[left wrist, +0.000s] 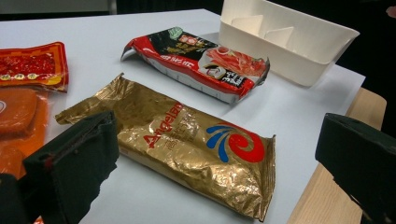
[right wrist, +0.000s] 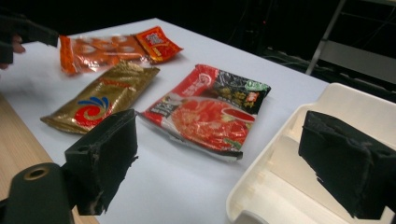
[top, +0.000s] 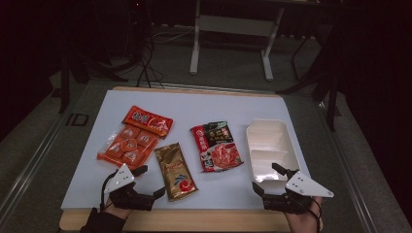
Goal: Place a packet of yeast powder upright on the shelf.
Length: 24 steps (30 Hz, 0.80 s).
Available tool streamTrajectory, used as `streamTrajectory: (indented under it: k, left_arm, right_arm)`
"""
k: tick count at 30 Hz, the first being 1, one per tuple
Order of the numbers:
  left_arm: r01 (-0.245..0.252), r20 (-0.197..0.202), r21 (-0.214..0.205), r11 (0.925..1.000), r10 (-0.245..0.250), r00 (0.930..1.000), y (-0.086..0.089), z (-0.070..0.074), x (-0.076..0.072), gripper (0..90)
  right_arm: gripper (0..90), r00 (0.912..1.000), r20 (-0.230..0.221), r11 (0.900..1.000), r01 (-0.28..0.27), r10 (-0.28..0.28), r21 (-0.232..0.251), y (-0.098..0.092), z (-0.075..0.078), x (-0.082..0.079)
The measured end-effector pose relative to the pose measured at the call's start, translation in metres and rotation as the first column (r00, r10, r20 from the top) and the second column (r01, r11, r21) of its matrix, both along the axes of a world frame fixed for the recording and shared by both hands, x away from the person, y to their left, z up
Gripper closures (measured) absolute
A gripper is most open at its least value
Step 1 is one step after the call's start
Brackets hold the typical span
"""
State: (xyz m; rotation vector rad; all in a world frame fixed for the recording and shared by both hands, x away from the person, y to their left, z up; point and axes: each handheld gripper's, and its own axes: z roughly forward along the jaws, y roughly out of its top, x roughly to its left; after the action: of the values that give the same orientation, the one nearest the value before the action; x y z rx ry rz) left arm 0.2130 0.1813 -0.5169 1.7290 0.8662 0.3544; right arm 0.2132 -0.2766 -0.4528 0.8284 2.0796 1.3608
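Gold packet (left wrist: 187, 154) reads "Angelan", sitting at 1 o'clock from the left gripper (top: 144, 182); both grippers' fingers wide, holding nothing, right gripper (top: 272, 179) at the white tray (top: 286, 145).

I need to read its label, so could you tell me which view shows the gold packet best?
The left gripper view: the gold packet lies close, its printing legible. The high view shows it small from above; the right gripper view shows it farther off.

Gold pouch (top: 176, 171) left of noodle pack (top: 216, 146), tray (top: 270, 148) right, w/ orange packs (top: 135, 138) far left.
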Motion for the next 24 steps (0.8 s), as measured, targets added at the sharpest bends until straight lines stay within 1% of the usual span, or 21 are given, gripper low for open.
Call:
streamTrajectory:
  k: [3, 5, 7, 9, 11, 15, 17, 19, 22, 24]
  left_arm:
    - [0.0, 0.0, -0.005, 1.0, 0.0, 1.0, 0.0, 0.0, 0.0, 0.1]
    - [0.001, 0.0, -0.003, 1.0, -0.001, 1.0, -0.001, 0.0, 0.001, 0.1]
    - [0.003, 0.001, -0.002, 1.0, -0.003, 1.0, -0.002, 0.001, 0.001, 0.1]
    - [0.004, 0.007, 0.0, 1.0, -0.004, 1.0, -0.004, 0.002, 0.0, 0.1]
    - [0.002, 0.008, 0.001, 1.0, -0.002, 1.0, -0.004, 0.002, 0.0, 0.1]
    - [0.001, 0.014, -0.004, 1.0, -0.001, 0.9999, -0.005, 0.003, 0.0, 0.1]
    - [0.0, 0.008, -0.002, 1.0, 0.0, 1.0, -0.005, 0.001, 0.001, 0.0]
    - [0.001, 0.004, 0.0, 1.0, -0.001, 1.0, -0.005, 0.001, 0.001, 0.1]
    - [-0.001, 0.009, -0.004, 1.0, 0.001, 1.0, -0.004, 0.001, 0.0, 0.1]
    - [0.003, 0.009, -0.005, 1.0, -0.002, 1.0, -0.002, 0.001, -0.001, 0.0]
  right_arm:
    - [11.6, 1.0, -0.007, 1.0, -0.003, 0.003, 0.004, 0.0, -0.002, 0.001]
    - [11.6, 0.9998, -0.014, 0.9996, -0.016, 0.016, 0.025, -0.002, -0.002, 0.002]
    - [11.7, 0.9998, -0.013, 0.9994, -0.016, 0.017, 0.032, -0.002, -0.002, 0.003]
    - [13.5, 0.9998, 0.003, 0.9991, -0.022, 0.022, 0.035, -0.004, -0.001, 0.003]
    - [13.5, 0.9997, 0.005, 0.9992, -0.024, 0.024, 0.031, -0.006, -0.001, 0.004]
    - [13.6, 0.9999, -0.015, 0.9987, -0.002, 0.002, 0.052, -0.009, 0.001, 0.004]
    - [13.2, 0.9997, -0.013, 0.9984, 0.02, -0.019, 0.053, -0.01, 0.004, 0.004]
    - [13.2, 0.9997, -0.007, 0.998, 0.023, -0.022, 0.06, -0.01, 0.008, 0.003]
    - [13.2, 0.999, -0.009, 0.9977, 0.044, -0.044, 0.051, -0.007, 0.014, 0.002]
    - [12.7, 0.9989, -0.017, 0.9977, 0.044, -0.043, 0.053, -0.004, 0.019, 0.003]
